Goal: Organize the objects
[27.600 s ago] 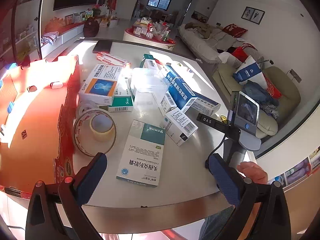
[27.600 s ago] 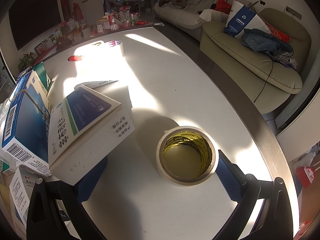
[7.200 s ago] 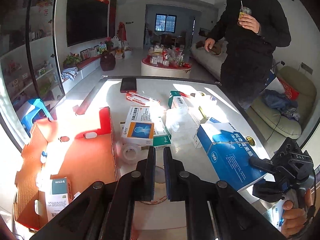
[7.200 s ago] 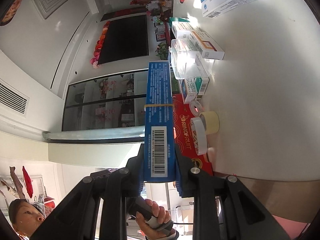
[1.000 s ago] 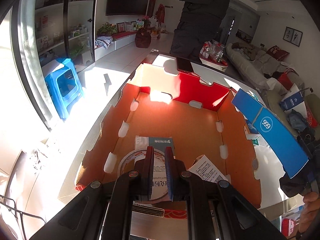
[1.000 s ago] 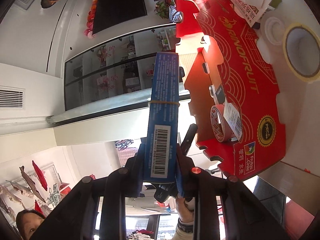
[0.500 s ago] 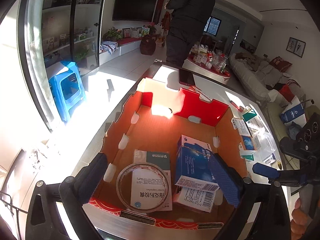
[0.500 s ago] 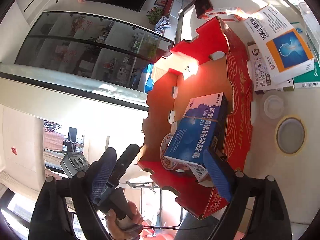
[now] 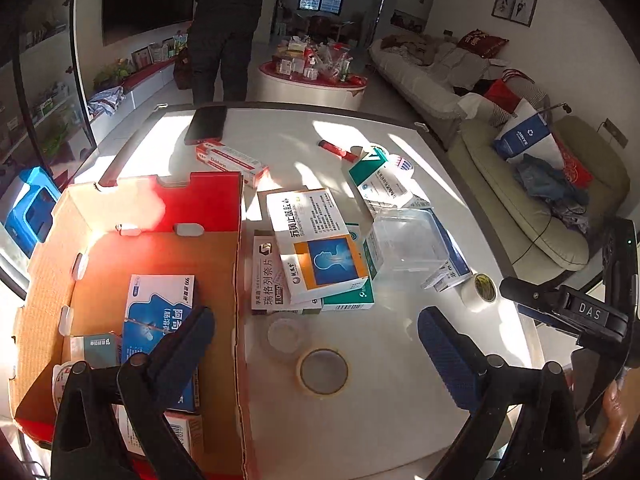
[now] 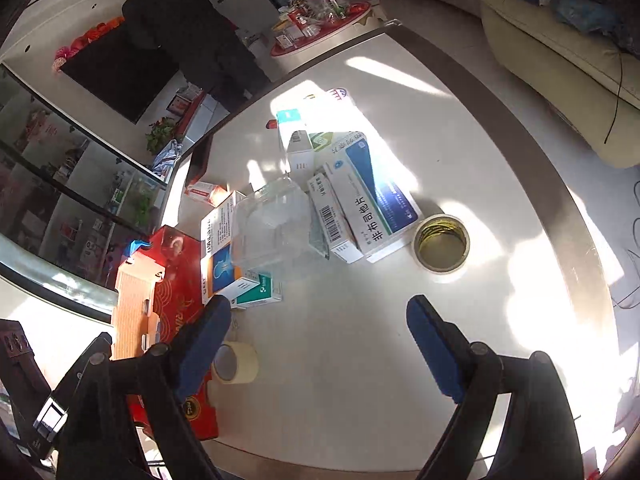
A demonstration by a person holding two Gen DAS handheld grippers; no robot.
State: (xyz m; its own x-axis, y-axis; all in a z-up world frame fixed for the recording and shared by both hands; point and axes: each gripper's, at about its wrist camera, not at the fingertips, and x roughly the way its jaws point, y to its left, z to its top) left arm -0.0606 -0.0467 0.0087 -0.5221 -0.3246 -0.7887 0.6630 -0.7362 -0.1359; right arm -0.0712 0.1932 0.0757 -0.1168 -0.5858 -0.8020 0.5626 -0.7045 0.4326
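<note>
Left wrist view: both grippers' fingers (image 9: 192, 344) now released, blue box (image 9: 158, 312) dropped in carton (image 9: 156, 248).

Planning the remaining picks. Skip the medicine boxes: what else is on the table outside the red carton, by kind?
Tape rolls: 3 (beige roll, clear roll, yellow-cored roll)
Clear plastic container: 1
Black phone: 1
Red pen: 1
Total: 6
</note>
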